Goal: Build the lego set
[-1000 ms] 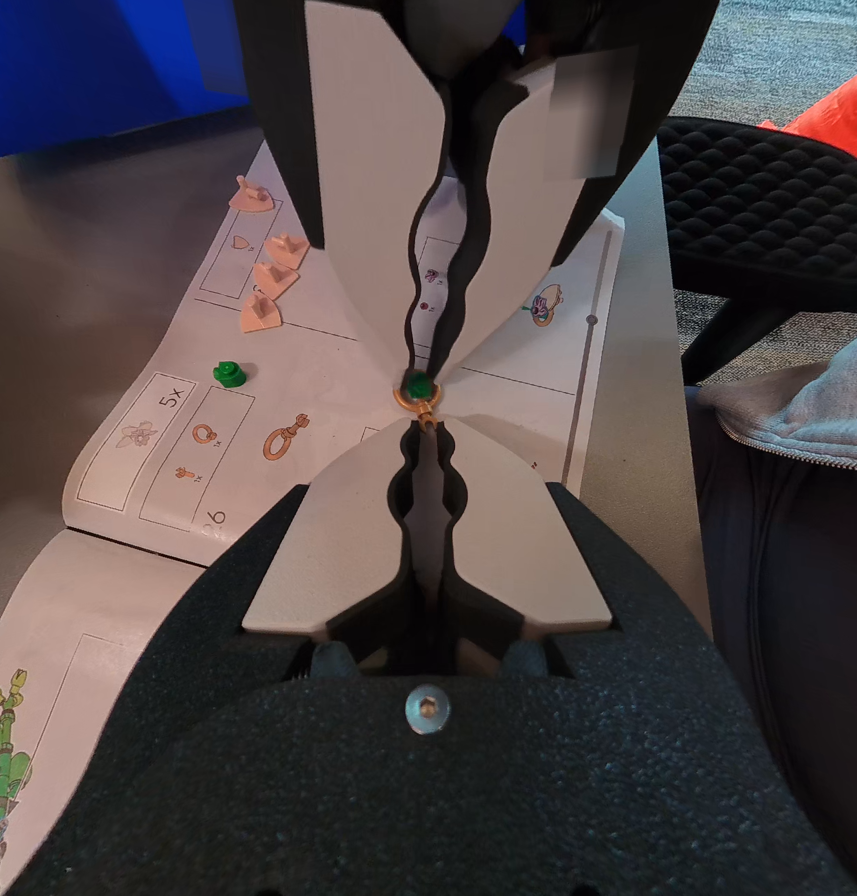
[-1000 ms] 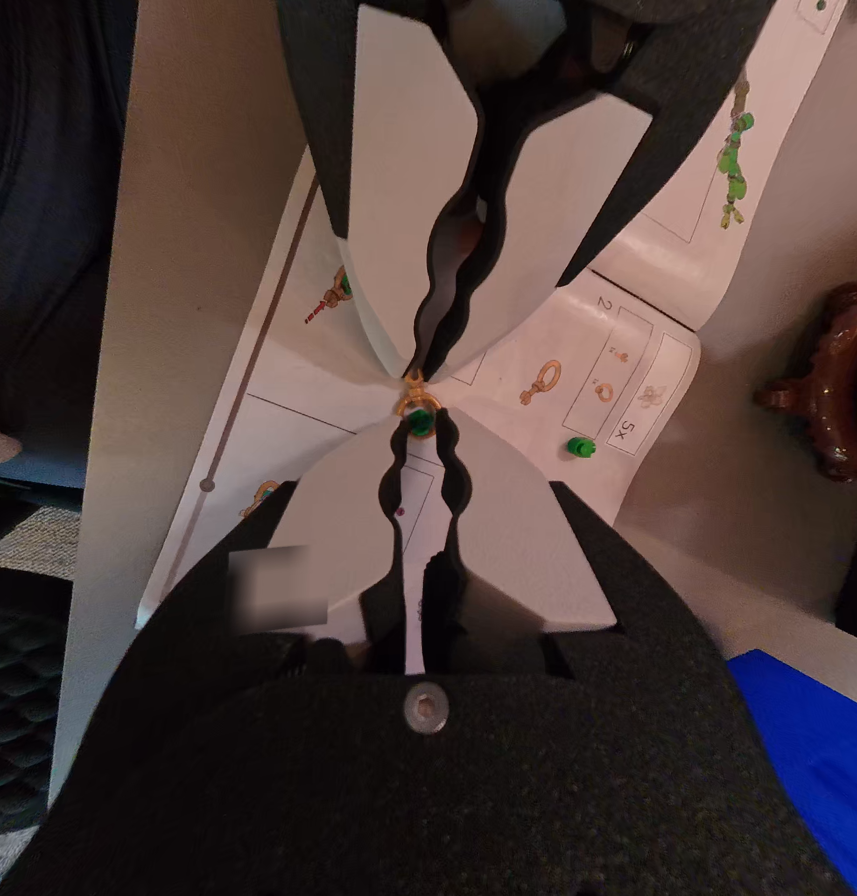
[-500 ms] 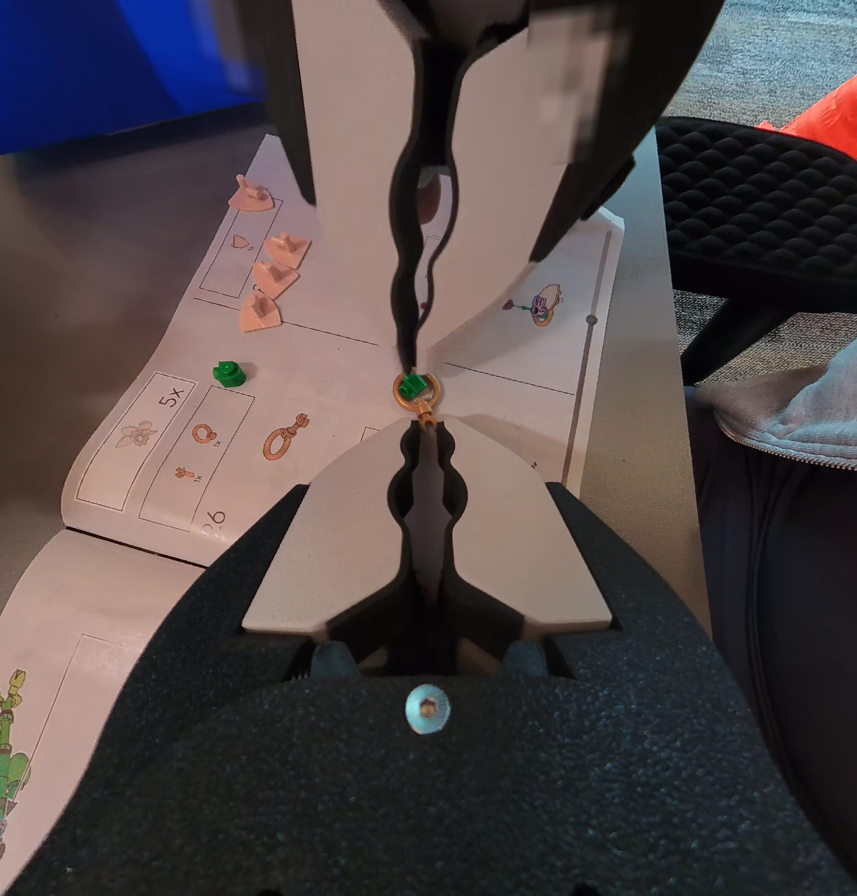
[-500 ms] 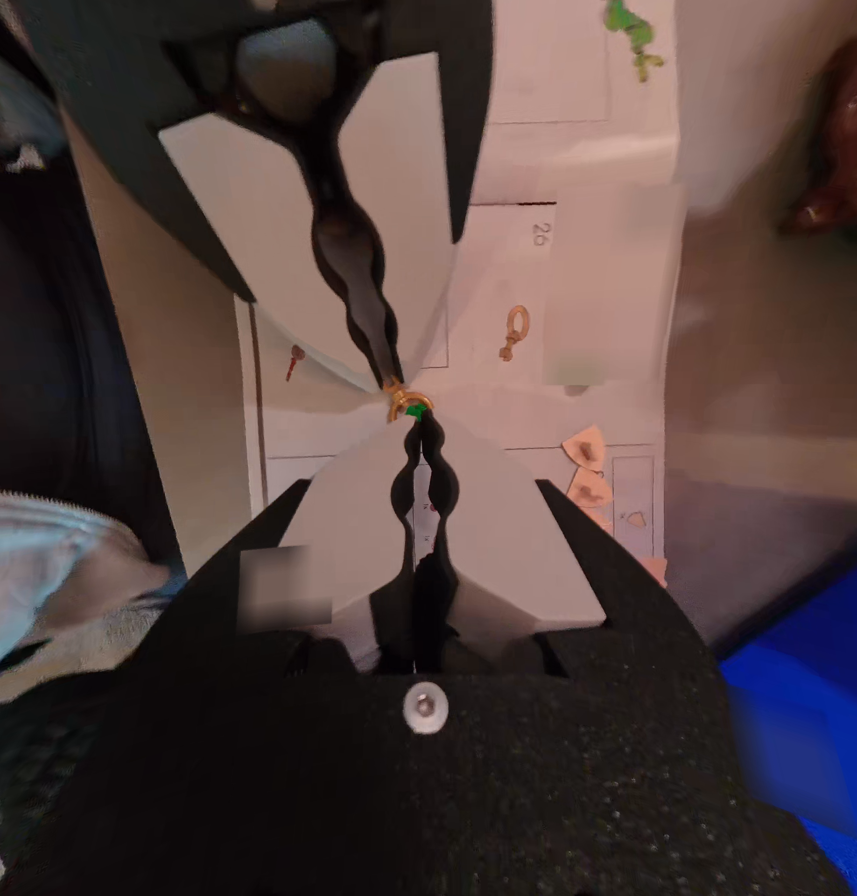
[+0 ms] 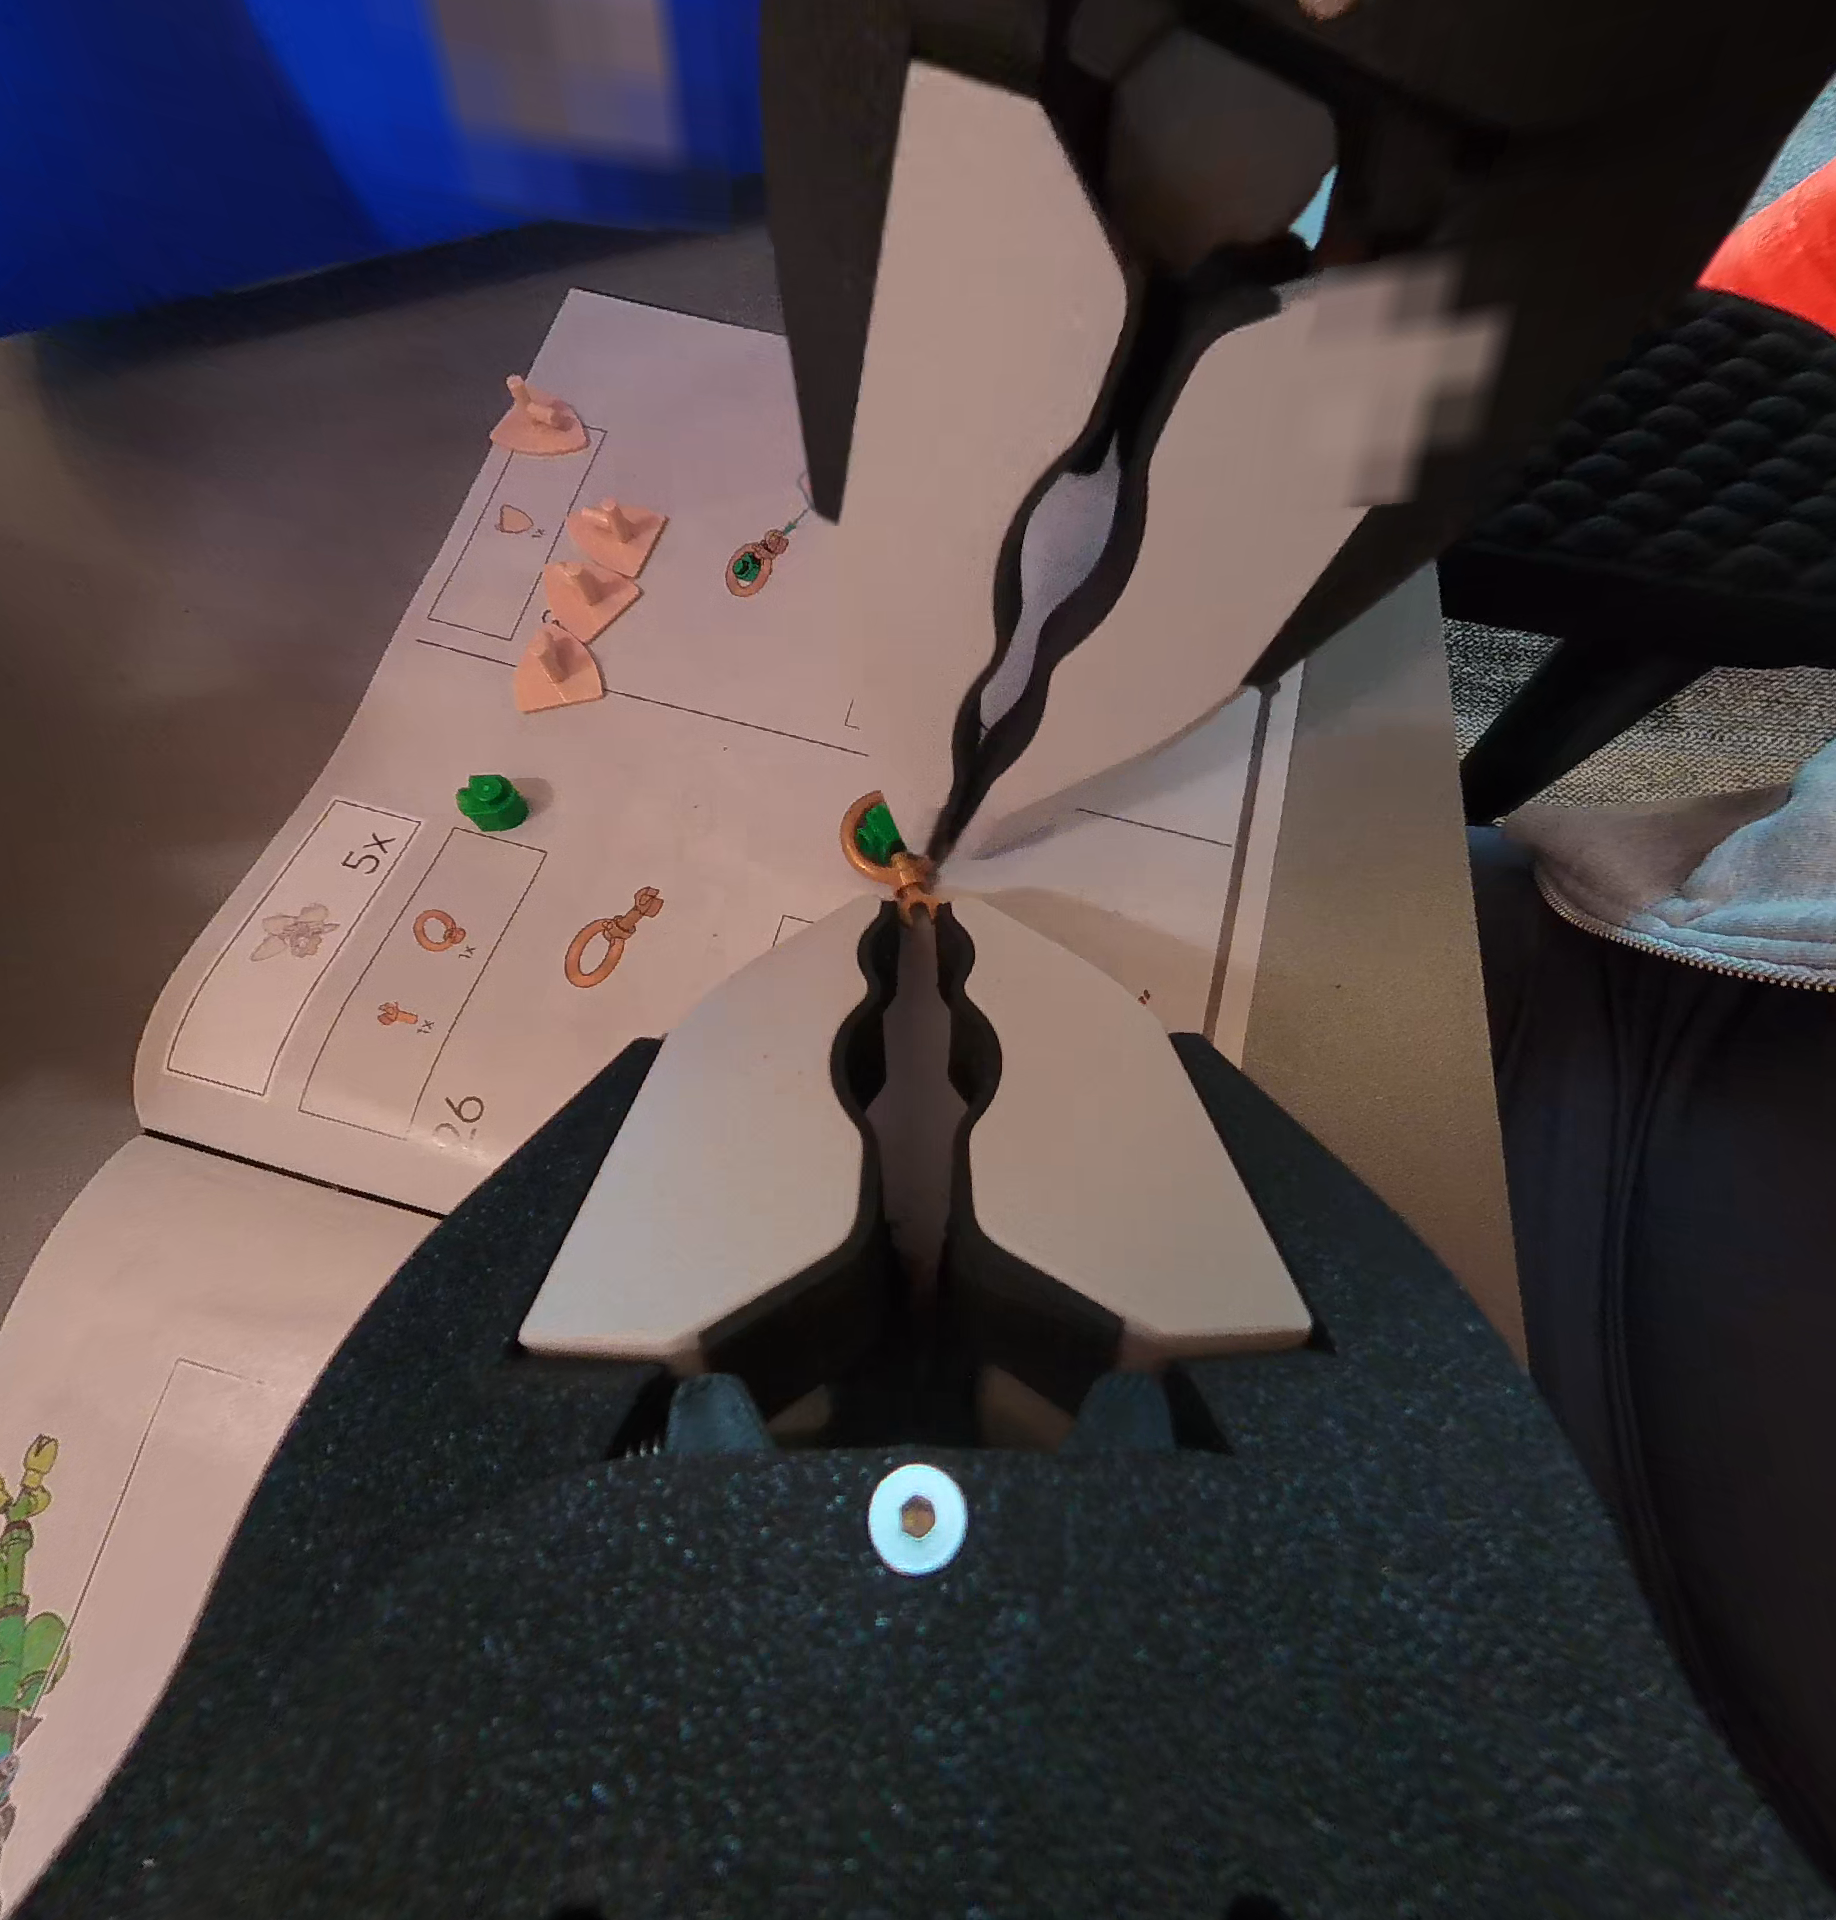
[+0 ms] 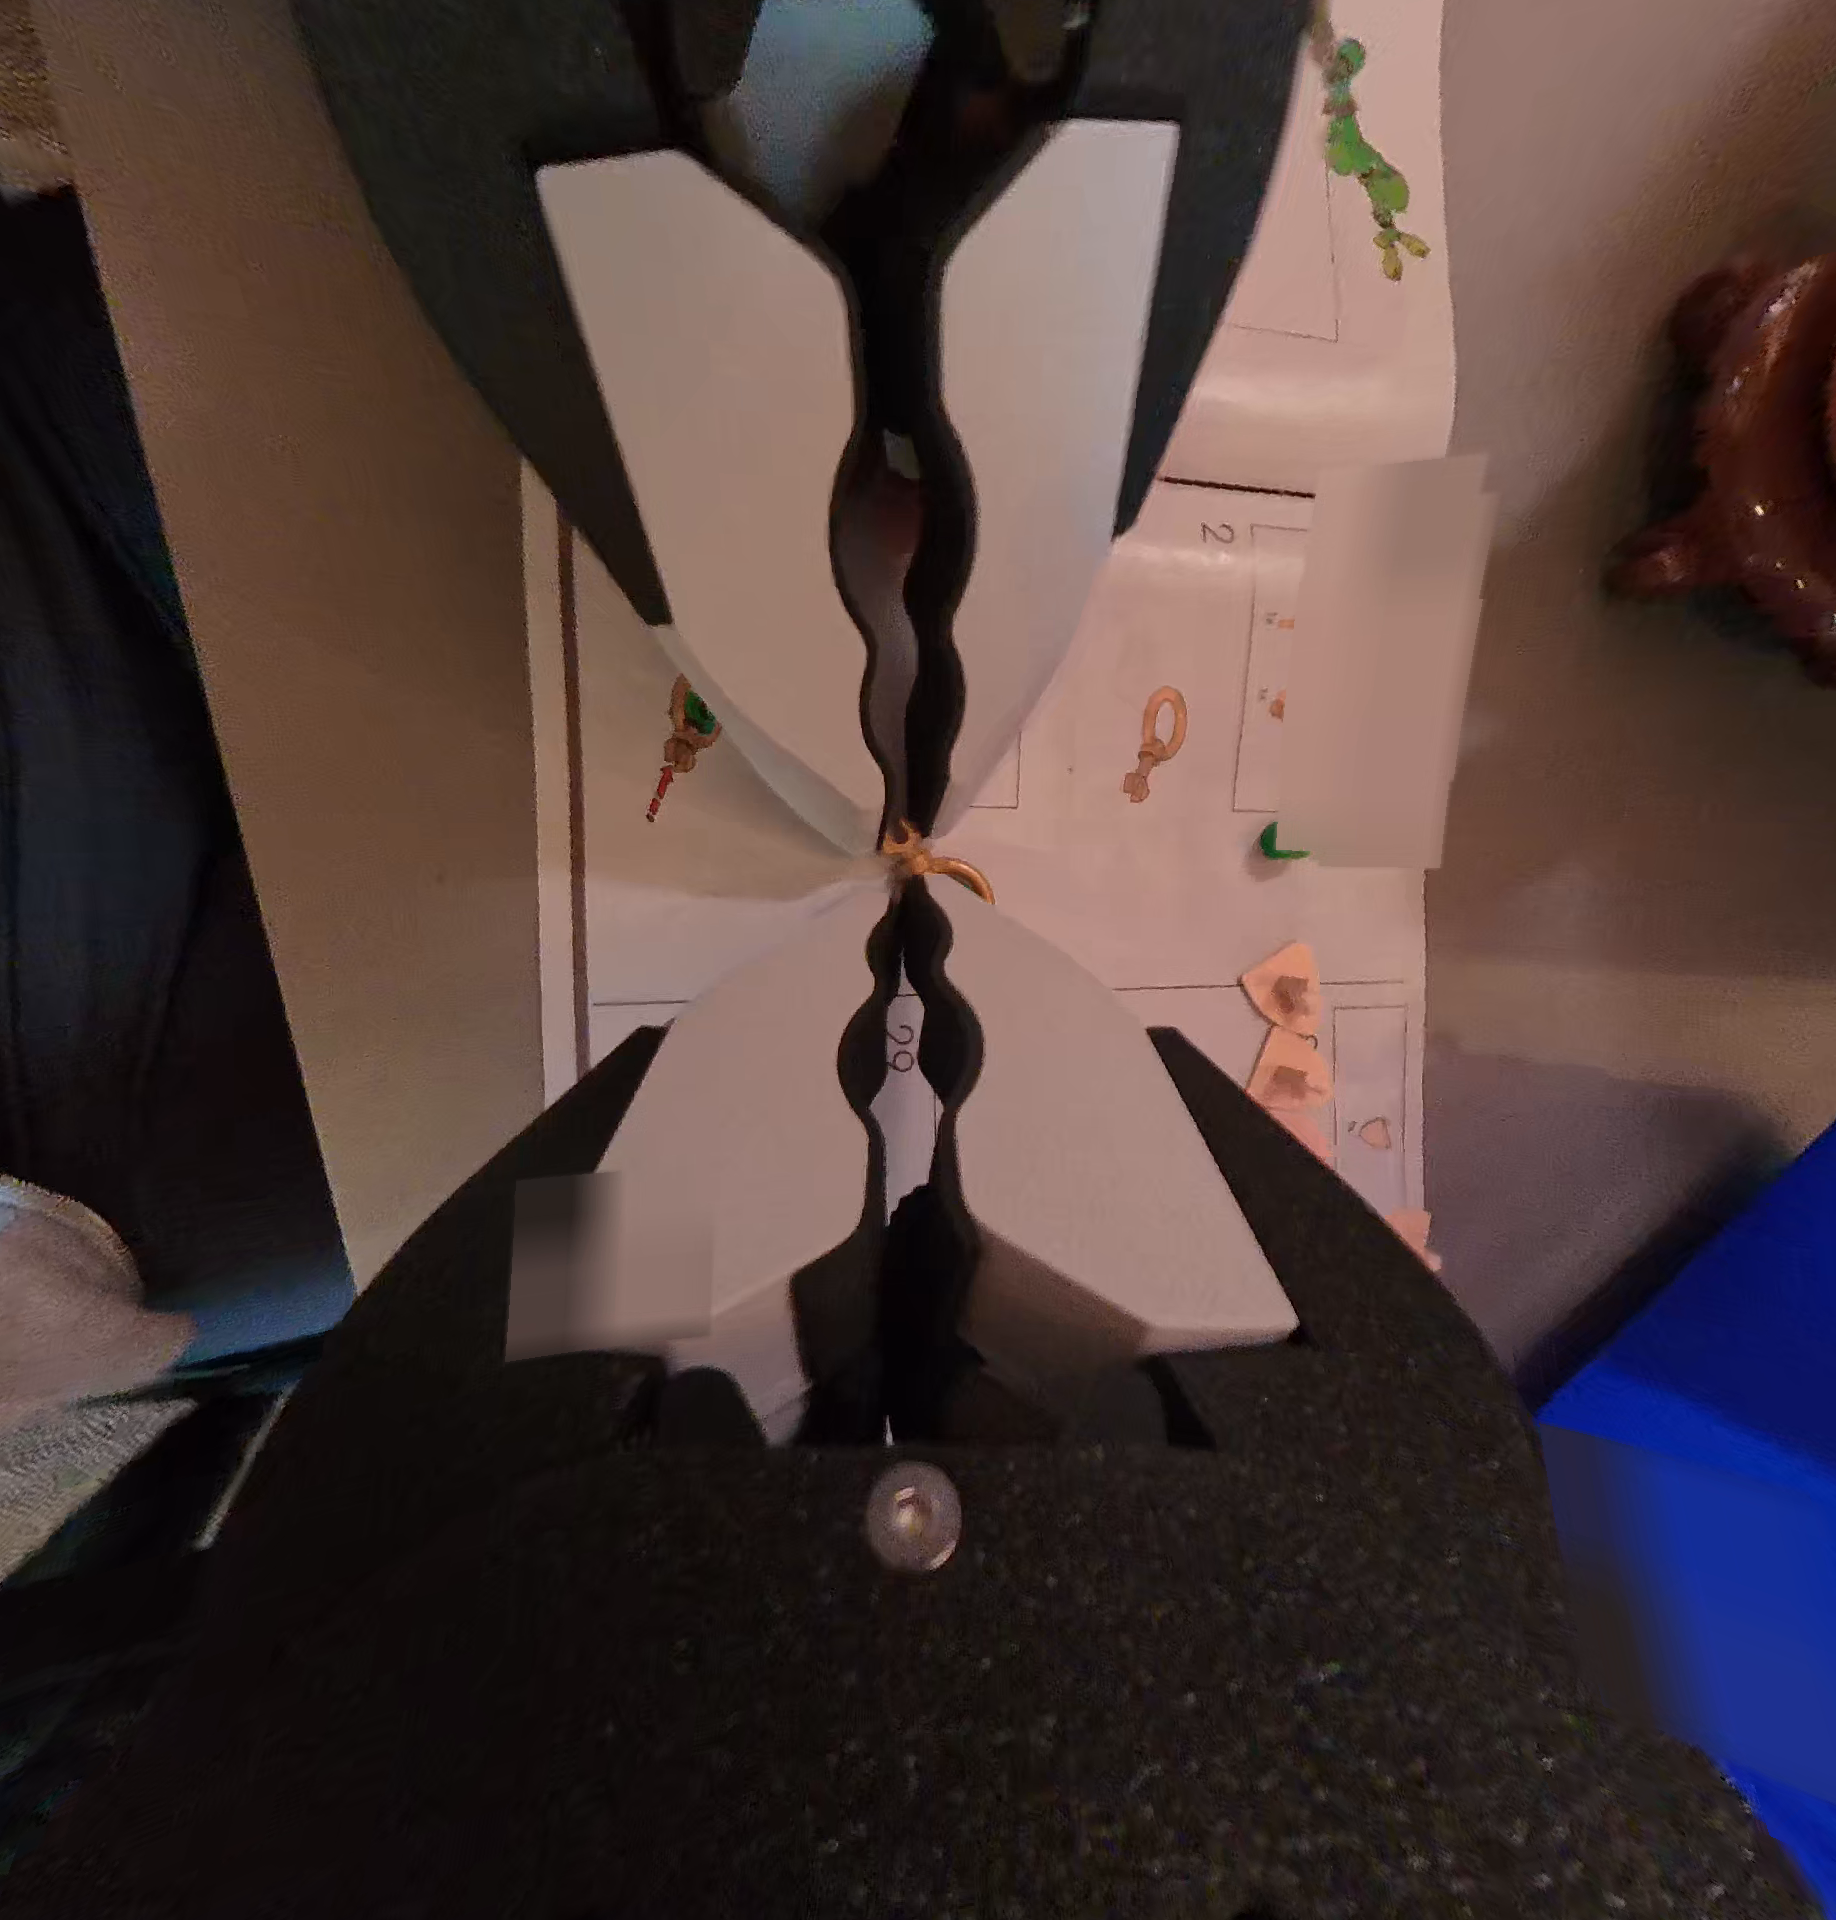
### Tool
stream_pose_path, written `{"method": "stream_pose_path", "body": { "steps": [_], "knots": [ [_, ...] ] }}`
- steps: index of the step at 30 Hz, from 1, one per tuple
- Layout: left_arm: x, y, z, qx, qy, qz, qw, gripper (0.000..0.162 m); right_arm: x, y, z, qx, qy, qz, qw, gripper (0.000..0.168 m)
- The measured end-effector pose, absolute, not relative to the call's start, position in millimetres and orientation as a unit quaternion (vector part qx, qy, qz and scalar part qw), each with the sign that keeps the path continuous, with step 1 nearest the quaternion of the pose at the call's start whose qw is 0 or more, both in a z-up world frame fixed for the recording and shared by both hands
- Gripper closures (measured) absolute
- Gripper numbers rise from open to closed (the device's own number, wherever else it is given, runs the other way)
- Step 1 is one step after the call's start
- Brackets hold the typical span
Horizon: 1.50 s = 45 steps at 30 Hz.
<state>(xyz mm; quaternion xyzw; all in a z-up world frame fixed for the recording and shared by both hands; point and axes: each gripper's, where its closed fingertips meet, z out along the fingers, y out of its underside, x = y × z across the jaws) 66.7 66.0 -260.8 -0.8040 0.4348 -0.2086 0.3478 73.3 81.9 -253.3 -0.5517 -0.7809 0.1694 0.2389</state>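
- Left wrist view: the left gripper, jaws pressed together, pinches the stem of the gold ring piece. A green stud sits inside the ring. The right gripper meets it from 1 o'clock above the instruction booklet. A spare green stud lies at 10 o'clock.
- Right wrist view: the right gripper, jaws closed, touches the ring piece near its stem, and whether it grips cannot be told. Sideways pressure could twist the tiny piece free and drop it.

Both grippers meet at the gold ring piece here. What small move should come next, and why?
Probably right gripper backs off: left gripper pinches the gold ring by its stem, the green stud already sits inside it, and another green stud waits on the booklet.
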Motion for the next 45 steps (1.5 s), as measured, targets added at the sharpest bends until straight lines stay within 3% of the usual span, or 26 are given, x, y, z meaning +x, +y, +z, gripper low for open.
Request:
{"method": "stream_pose_path", "body": {
  "steps": [1,3,6,10,12,14,15,18,20,23,28,31,34,35,37,40,43,45],
  "knots": [
    [66.8,66.2,-261.0,-0.804,0.435,-0.208,0.348,0.156,72.3,83.2,-251.2,-0.568,-0.766,0.181,0.241,0.168],
    [66.9,66.0,-261.1,-0.804,0.436,-0.207,0.349,0.156,71.9,89.4,-248.2,-0.610,-0.726,0.205,0.243,0.149],
    [66.8,65.3,-261.0,-0.805,0.434,-0.210,0.347,0.156,70.4,89.2,-239.9,-0.648,-0.665,0.260,0.265,0.147],
    [69.2,68.5,-259.9,-0.808,0.423,-0.233,0.337,0.155,61.1,91.5,-180.7,-0.616,-0.510,0.400,0.447,0.155],
    [68.8,69.0,-257.8,-0.805,0.421,-0.242,0.341,0.131,69.8,97.0,-156.6,-0.567,-0.445,0.427,0.547,0.146],
    [66.2,70.3,-251.8,-0.798,0.416,-0.243,0.361,0.114,79.0,103.3,-152.2,-0.540,-0.425,0.392,0.611,0.127],
    [63.7,70.0,-246.9,-0.794,0.415,-0.242,0.372,0.104,81.3,104.4,-154.7,-0.535,-0.431,0.371,0.625,0.111],
    [50.2,72.4,-220.6,-0.781,0.404,-0.217,0.424,0.075,86.3,99.9,-156.2,-0.516,-0.442,0.367,0.635,0.089],
    [42.6,73.7,-191.3,-0.759,0.382,-0.218,0.480,0.069,97.1,99.5,-142.0,-0.484,-0.401,0.398,0.668,0.096],
    [36.3,66.0,-174.2,-0.751,0.367,-0.242,0.493,0.080,111.8,94.3,-123.8,-0.426,-0.341,0.455,0.704,0.101],
    [27.0,60.8,-203.4,-0.788,0.331,-0.263,0.447,0.086,113.7,94.2,-121.9,-0.418,-0.333,0.446,0.719,0.101],
    [-3.2,67.3,-163.5,-0.703,0.241,-0.251,0.620,0.110,112.9,91.0,-121.6,-0.405,-0.340,0.429,0.732,0.106],
    [-75.6,52.5,-100.6,-0.540,0.108,-0.177,0.816,0.133,112.8,90.4,-118.5,-0.388,-0.341,0.415,0.749,0.125],
    [-95.8,43.8,-89.4,-0.504,0.085,-0.151,0.846,0.146,115.0,91.1,-116.6,-0.382,-0.335,0.407,0.759,0.133],
    [-119.9,34.2,-83.4,-0.484,0.078,-0.098,0.866,0.150,119.0,96.4,-116.1,-0.387,-0.324,0.385,0.773,0.151],
    [-141.1,27.1,-85.1,-0.468,0.086,0.008,0.880,0.123,122.0,106.0,-118.1,-0.406,-0.310,0.368,0.777,0.164],
    [-156.3,22.5,-79.3,-0.452,0.036,0.010,0.891,0.077,122.7,109.3,-118.0,-0.413,-0.303,0.369,0.776,0.155],
    [-164.0,20.0,-78.0,-0.444,0.010,0.011,0.896,0.061,121.7,108.7,-118.3,-0.412,-0.307,0.365,0.777,0.148]
  ]
}}
